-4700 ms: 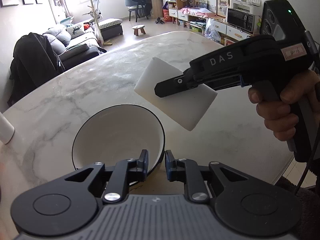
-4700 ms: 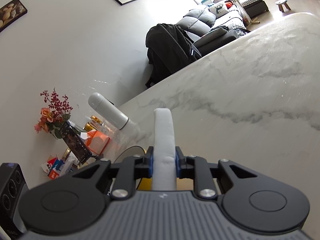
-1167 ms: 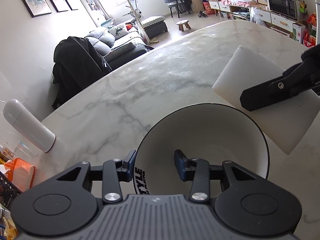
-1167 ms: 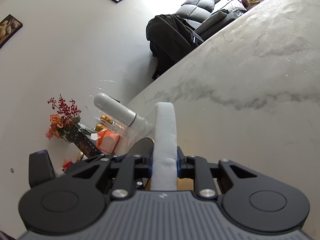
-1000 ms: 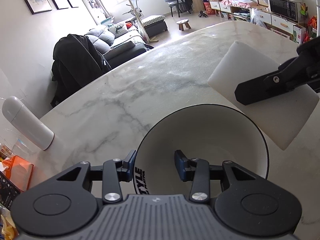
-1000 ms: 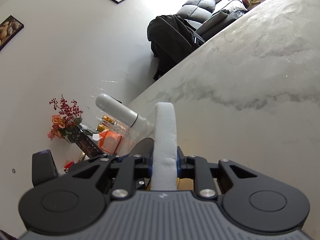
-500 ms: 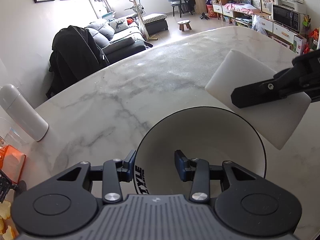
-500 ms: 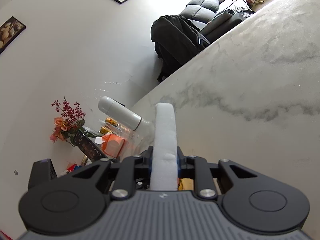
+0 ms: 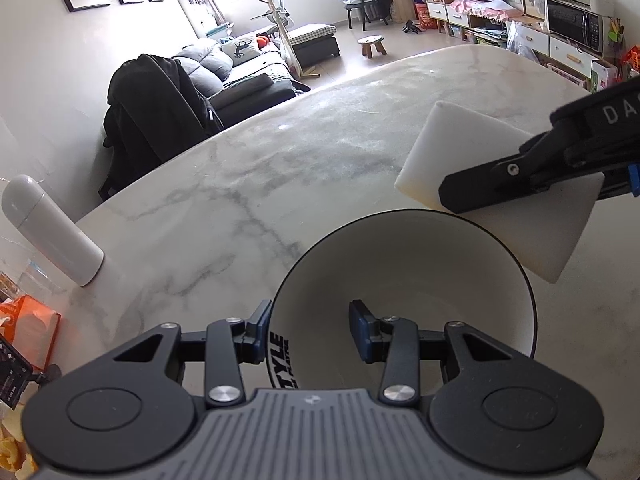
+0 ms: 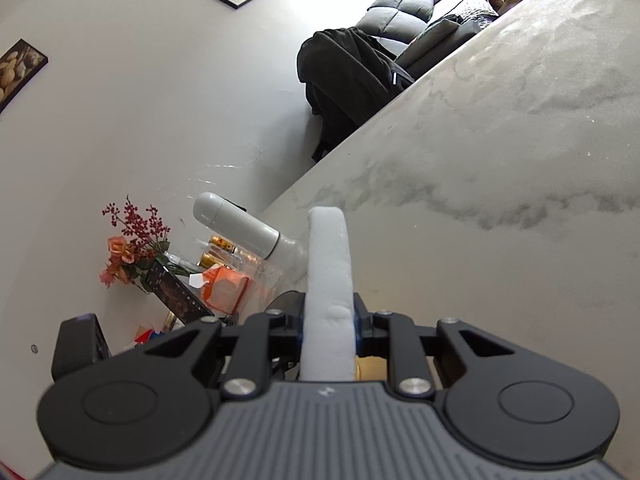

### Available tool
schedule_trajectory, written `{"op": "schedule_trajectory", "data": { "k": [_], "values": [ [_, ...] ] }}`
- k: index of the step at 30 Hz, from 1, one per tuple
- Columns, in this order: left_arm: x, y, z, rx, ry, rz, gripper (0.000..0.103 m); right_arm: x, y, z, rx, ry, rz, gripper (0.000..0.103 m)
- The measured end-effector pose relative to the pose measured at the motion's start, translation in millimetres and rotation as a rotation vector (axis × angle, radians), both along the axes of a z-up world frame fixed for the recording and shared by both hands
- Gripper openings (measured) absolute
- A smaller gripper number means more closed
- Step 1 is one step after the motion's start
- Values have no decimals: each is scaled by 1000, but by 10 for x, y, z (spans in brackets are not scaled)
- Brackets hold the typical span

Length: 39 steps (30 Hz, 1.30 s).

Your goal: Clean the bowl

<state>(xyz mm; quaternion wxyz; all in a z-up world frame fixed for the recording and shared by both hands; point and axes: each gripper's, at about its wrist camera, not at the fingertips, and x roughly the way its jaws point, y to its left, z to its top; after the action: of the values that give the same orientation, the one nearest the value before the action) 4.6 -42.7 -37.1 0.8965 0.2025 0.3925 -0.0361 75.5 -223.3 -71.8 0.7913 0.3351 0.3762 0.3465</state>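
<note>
Bowl [image 9: 404, 276] taken as landmark: white inside, thin dark rim, dark lettering on the outer wall, sitting on the marble worktop [image 9: 248, 184] at the near edge. Left gripper [image 9: 312, 330] angled steeply down over the bowl's near rim; one finger sits outside the wall by the lettering, the other inside the cavity, so the rim wall lies between the jaws at a middling gap. Pads look closed against the wall, holding the bowl; contact on the inner pad is hard to confirm. Right gripper [image 9: 448, 196] comes in from the right of the bowl, pointing only slightly downward, its black body marked "DA" at the frame edge. It is clamped narrow on a white sponge [image 9: 496, 196], a flat rectangular slab held edge-on to the jaws; in the right wrist view the sponge [image 10: 330, 292] stands up between the fingers as a thin strip. The slab hangs over the far right part of the bowl's rim, lower corner overlapping the rim line in view; whether it touches cannot be told. Beyond the bowl to the left, a white cylindrical flask [image 9: 48, 232] stands on the worktop, well apart, with an orange pack [image 9: 28, 328] nearer the left edge.
</note>
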Motion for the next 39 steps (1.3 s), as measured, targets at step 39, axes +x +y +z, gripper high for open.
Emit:
{"op": "schedule_trajectory", "data": {
  "k": [39],
  "values": [
    [-389, -458, 360, 1, -104, -173, 61, -122, -36, 127, -66, -54, -50, 22]
  ]
}}
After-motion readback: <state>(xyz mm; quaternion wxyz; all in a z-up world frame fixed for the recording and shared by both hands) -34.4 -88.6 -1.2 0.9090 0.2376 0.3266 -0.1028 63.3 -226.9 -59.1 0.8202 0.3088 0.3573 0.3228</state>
